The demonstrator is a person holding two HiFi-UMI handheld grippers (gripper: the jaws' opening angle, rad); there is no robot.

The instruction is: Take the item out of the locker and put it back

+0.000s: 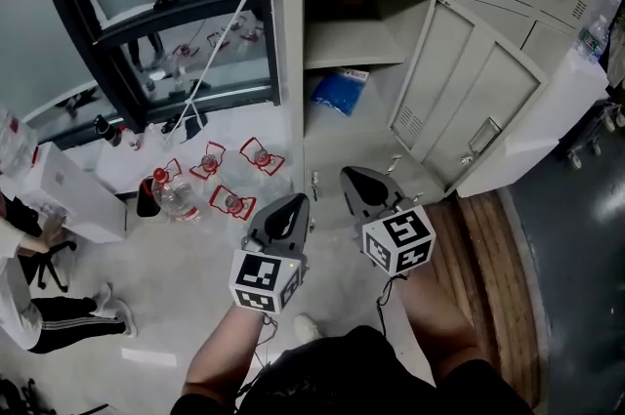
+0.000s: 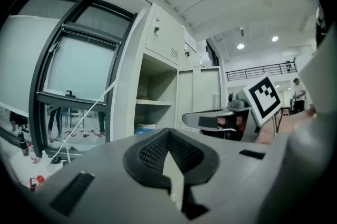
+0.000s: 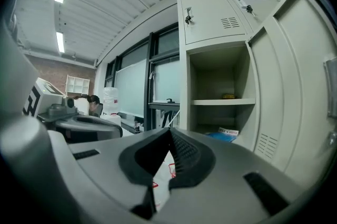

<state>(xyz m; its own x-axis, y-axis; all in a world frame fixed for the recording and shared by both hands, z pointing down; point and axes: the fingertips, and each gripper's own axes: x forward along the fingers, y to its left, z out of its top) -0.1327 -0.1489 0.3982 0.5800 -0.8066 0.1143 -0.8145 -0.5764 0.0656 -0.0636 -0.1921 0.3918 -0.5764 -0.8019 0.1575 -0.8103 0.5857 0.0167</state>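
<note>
Head view, surroundings: grey metal locker (image 1: pixel 288 62), its door (image 1: pixel 459 101) swung open to the right; clear plastic bottles with red handles (image 1: pixel 210 164) on the floor at left.
Head view, hands: left tool (image 1: pixel 288 208) and right tool (image 1: pixel 356 181) side by side before the opening, both pointing towards it.
Head view, item: blue plastic packet (image 1: pixel 339 91) lies under the shelf (image 1: pixel 352 47), long side slanted across the compartment.
Left gripper view: left tool (image 2: pixel 169 136) pressed together, empty; packet (image 2: pixel 143 129) beyond, low in the locker.
Right gripper view: right tool (image 3: pixel 169 136) pressed together, empty; packet (image 3: pixel 225 135) ahead.

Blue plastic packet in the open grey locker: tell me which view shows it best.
The head view: it looks down on the blue plastic packet, large and unobstructed, inside the open grey locker. The right gripper view shows it smaller and nearly edge-on. The left gripper view catches only a small blue sliver.
</note>
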